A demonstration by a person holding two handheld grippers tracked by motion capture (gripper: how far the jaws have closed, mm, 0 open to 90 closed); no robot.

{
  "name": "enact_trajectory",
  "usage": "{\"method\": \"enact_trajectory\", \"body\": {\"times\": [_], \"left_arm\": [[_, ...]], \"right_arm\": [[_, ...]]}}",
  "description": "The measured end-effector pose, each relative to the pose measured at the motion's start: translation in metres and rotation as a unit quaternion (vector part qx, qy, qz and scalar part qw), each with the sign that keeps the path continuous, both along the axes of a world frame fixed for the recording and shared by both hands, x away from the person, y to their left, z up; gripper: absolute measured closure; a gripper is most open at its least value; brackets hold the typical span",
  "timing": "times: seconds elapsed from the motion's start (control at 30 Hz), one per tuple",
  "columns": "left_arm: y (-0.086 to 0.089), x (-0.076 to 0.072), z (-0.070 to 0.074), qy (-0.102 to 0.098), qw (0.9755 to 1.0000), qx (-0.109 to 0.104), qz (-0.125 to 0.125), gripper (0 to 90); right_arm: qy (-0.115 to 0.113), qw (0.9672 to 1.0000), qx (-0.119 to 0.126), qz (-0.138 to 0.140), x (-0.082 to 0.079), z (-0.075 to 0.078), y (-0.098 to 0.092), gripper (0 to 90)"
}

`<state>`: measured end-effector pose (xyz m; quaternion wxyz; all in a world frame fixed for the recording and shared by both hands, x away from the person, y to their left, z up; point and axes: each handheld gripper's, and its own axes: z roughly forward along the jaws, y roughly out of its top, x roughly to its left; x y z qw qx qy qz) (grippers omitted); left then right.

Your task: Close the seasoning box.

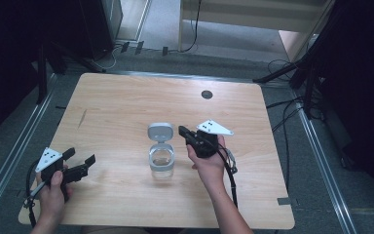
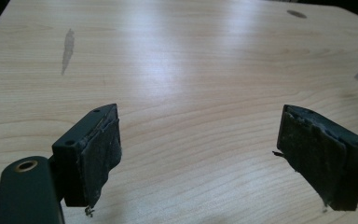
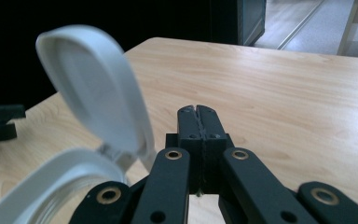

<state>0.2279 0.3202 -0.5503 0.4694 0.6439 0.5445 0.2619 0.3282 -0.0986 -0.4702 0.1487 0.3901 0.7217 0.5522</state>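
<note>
Clear jar [image 1: 161, 165] with its white flip lid [image 1: 160, 131] hinged open stands mid-table [image 1: 121, 107], upright. My right gripper [image 1: 182, 130] is just beside it on the right, up near the lid's edge, jaws clenched together on nothing; in the right gripper view the lid [image 3: 93, 88] sits immediately left of the jaw tips, can't tell if it's touching. My left gripper [image 1: 80, 157] is well apart at the near-left of the table, jaws spread wide, nothing between them. Jar contents hard to make out through the glare. In the left gripper view the jar is cut off at the right edge.
</note>
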Motion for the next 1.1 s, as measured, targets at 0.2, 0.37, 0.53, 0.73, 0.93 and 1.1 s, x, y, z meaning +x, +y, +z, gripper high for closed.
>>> {"method": "enact_trajectory", "body": {"times": [0.2, 0.37, 0.53, 0.73, 0.93, 1.1], "left_arm": [[-0.001, 0.002, -0.001, 0.008, 1.0000, -0.003, -0.001, 13.5], [0.000, 0.004, -0.001, 0.015, 0.9999, -0.006, -0.005, 13.5], [0.000, 0.004, -0.001, 0.015, 0.9999, -0.002, -0.009, 13.5], [-0.001, 0.005, -0.001, 0.018, 0.9998, 0.001, -0.005, 13.5], [-0.001, 0.005, -0.001, 0.018, 0.9998, 0.000, -0.006, 13.6], [-0.001, 0.004, -0.001, 0.015, 0.9998, 0.004, -0.008, 13.5]], "right_arm": [[0.005, 1.0000, 0.005, 0.003, 0.013, 0.008, 0.008, 90.0], [-0.006, 0.9993, 0.020, 0.031, 0.013, 0.018, 0.014, 90.0], [-0.004, 0.9983, 0.019, 0.055, -0.001, 0.019, 0.017, 90.0], [-0.009, 0.9988, 0.013, 0.047, -0.015, 0.017, 0.014, 90.0], [-0.030, 0.9995, 0.006, -0.013, -0.007, 0.019, -0.002, 57.1], [0.003, 0.9994, -0.001, -0.035, -0.001, 0.017, -0.020, 25.6]]}}
